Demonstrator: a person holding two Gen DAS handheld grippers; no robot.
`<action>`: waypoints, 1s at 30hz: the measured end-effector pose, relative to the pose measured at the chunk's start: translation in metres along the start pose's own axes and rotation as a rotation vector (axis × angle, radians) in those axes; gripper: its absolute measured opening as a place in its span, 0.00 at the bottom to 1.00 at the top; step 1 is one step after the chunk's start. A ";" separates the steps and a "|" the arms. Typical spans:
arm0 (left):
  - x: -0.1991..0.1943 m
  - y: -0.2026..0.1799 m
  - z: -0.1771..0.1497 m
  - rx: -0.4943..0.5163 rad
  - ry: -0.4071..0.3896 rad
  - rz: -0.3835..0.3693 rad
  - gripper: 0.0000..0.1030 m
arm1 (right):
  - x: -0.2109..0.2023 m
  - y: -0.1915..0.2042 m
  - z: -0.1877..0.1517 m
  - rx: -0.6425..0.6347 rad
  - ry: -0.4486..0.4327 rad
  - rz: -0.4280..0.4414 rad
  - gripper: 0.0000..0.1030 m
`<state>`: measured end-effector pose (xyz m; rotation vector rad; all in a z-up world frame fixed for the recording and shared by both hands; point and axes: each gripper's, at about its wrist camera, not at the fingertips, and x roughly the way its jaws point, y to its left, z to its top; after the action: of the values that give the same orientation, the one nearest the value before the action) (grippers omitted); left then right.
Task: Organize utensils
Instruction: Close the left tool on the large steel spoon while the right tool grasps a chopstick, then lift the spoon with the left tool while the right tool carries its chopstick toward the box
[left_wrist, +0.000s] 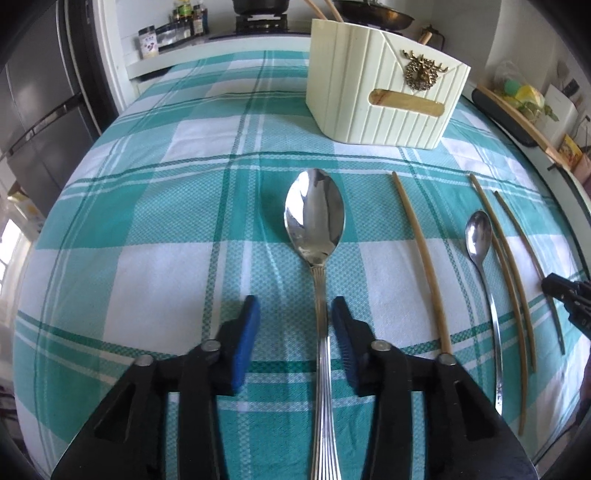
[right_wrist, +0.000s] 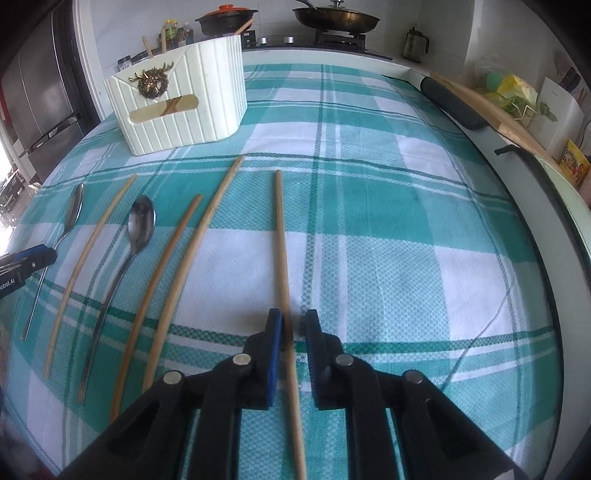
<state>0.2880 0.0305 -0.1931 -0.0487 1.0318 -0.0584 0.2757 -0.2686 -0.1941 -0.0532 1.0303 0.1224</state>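
Observation:
A large steel spoon (left_wrist: 316, 218) lies on the checked tablecloth, its handle running between the fingers of my left gripper (left_wrist: 293, 314), which is open around it. A cream ribbed utensil holder (left_wrist: 384, 85) stands at the back; it also shows in the right wrist view (right_wrist: 181, 99). My right gripper (right_wrist: 293, 323) is open, its fingers on either side of a wooden chopstick (right_wrist: 282, 258). To its left lie three more chopsticks (right_wrist: 192, 269) and a smaller spoon (right_wrist: 138, 225). The left gripper (right_wrist: 33, 258) shows at the left edge over the large spoon (right_wrist: 72, 214).
The green and white tablecloth (right_wrist: 388, 240) covers the table. A stove with a pan (right_wrist: 336, 16) and a pot is behind. A dark roll and a wooden board (right_wrist: 476, 103) lie along the right edge. A fridge (left_wrist: 37, 103) stands at the left.

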 end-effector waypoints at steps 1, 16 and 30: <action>-0.002 0.004 0.002 -0.010 -0.001 -0.015 0.61 | 0.000 -0.001 0.002 -0.008 0.010 0.013 0.30; 0.029 -0.004 0.041 0.074 0.051 -0.034 0.80 | 0.032 0.010 0.054 -0.146 0.106 0.047 0.44; 0.048 -0.009 0.069 0.056 0.044 -0.004 0.41 | 0.068 0.013 0.117 -0.102 0.081 0.059 0.06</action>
<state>0.3712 0.0187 -0.1980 0.0017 1.0738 -0.0924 0.4089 -0.2383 -0.1923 -0.1208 1.1068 0.2281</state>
